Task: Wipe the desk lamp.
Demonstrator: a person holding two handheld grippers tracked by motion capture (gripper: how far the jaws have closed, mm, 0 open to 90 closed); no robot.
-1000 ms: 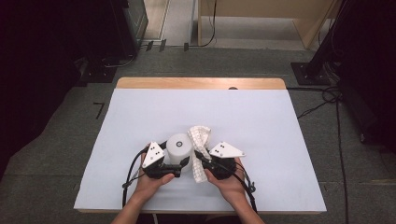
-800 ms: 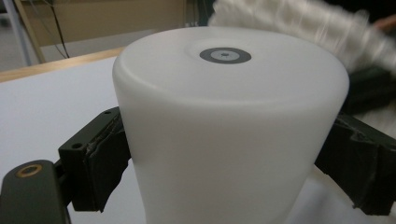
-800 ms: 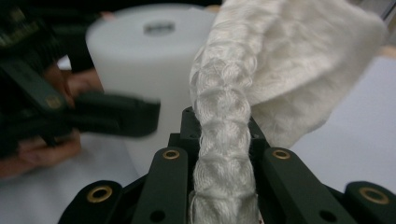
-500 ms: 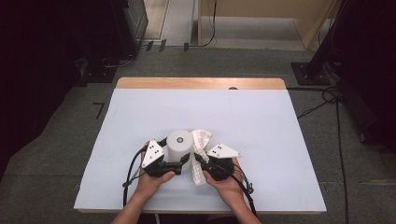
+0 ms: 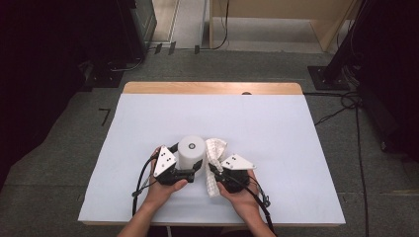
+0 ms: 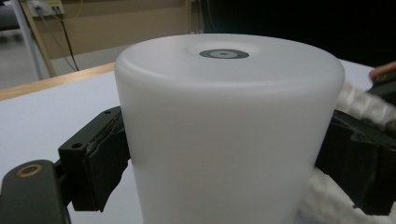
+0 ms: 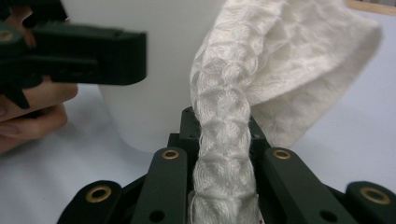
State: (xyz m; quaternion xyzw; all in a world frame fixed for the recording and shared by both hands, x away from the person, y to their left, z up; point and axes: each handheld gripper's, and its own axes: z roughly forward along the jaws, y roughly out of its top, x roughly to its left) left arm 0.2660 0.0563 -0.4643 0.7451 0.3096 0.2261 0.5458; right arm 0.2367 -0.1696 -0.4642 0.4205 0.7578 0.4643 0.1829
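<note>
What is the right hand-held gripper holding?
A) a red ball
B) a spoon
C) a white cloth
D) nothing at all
C. In the right gripper view, the jaws of the right hand-held gripper are shut on a white waffle-weave cloth that runs up between them, beside the white cylinder.

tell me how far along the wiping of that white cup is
Done: the left tongs clamp the upturned white cup, and the right tongs pinch the white cloth. In hand: the cloth hangs right beside the cup's side. Left: apparently rubbing around the cup; how much has been wiped can't be told.
</note>
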